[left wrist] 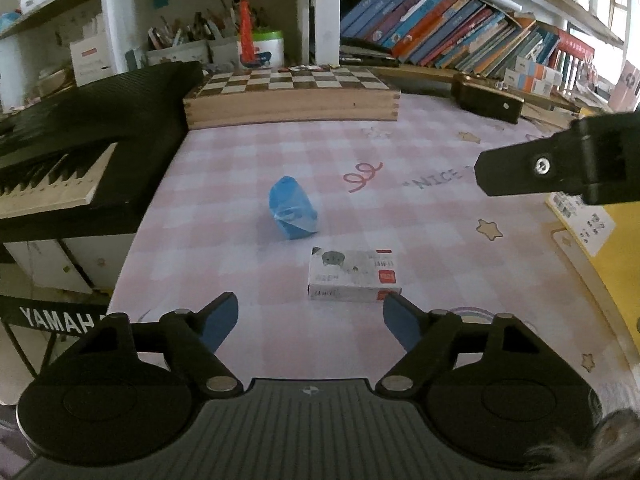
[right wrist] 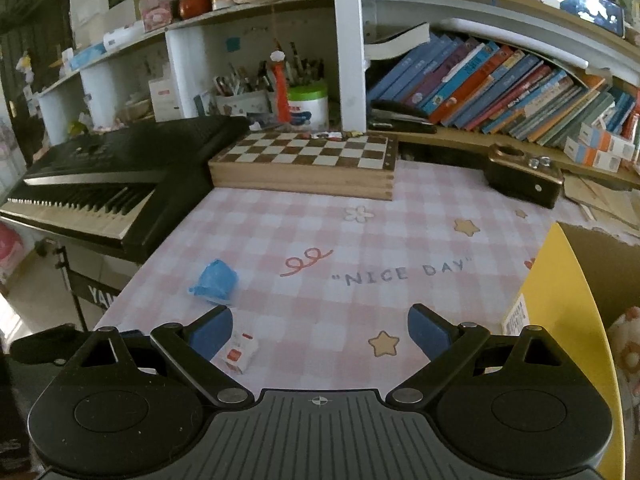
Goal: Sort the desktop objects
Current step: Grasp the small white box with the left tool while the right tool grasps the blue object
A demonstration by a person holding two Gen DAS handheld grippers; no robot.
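A crumpled blue packet (left wrist: 294,210) lies on the pink checked tablecloth (left wrist: 400,220). A small white box with red labels (left wrist: 354,276) lies just in front of it. My left gripper (left wrist: 310,320) is open and empty, just short of the white box. My right gripper (right wrist: 320,334) is open and empty above the cloth; the white box (right wrist: 238,354) lies by its left fingertip and the blue packet (right wrist: 216,282) is further ahead on the left. The right gripper's arm also shows at the right edge of the left wrist view (left wrist: 560,164).
A wooden chessboard box (left wrist: 292,98) stands at the back of the desk. A black keyboard (left wrist: 72,148) runs along the left edge. A dark box (left wrist: 486,96) sits back right. A yellow cardboard box (right wrist: 568,300) stands on the right. Shelves of books rise behind.
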